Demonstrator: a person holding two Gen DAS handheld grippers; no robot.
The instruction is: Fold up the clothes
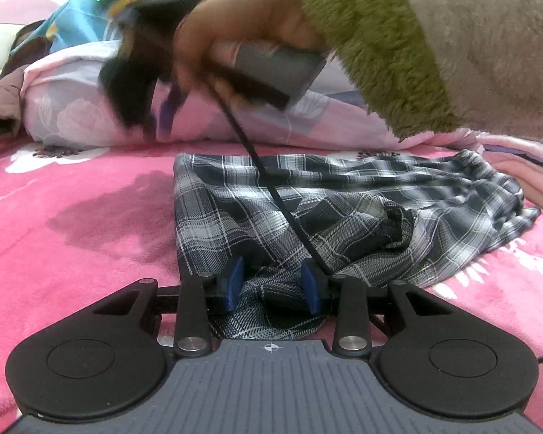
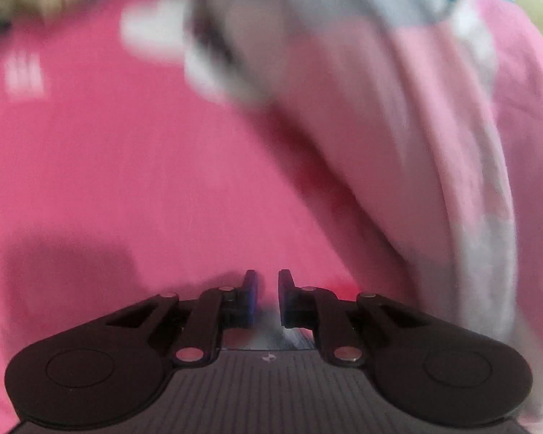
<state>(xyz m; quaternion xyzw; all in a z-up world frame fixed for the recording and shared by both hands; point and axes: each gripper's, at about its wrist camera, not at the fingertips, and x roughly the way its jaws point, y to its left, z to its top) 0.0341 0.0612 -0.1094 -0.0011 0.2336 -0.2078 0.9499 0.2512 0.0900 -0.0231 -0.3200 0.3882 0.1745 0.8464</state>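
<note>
A grey-and-white plaid garment [image 1: 344,202] lies rumpled on the pink fleece blanket [image 1: 72,224]. My left gripper [image 1: 273,284] is low at its near edge, shut on a bunched fold of the plaid between the blue pads. A hand [image 1: 235,36] in a green fleece sleeve [image 1: 362,54] holds my right gripper [image 1: 159,115] in the air, blurred, above the blanket to the garment's far left. In the right wrist view my right gripper [image 2: 268,282] points down at bare pink blanket [image 2: 126,181]. Its pads stand a narrow gap apart with no cloth seen between them.
A black cable [image 1: 268,184] hangs from the right hand across the garment. A rolled pale pink floral quilt [image 1: 253,123] lies behind it, seen also as quilt [image 2: 416,144]. A brown jacket [image 1: 3,105] and blue cloth [image 1: 72,25] sit far left.
</note>
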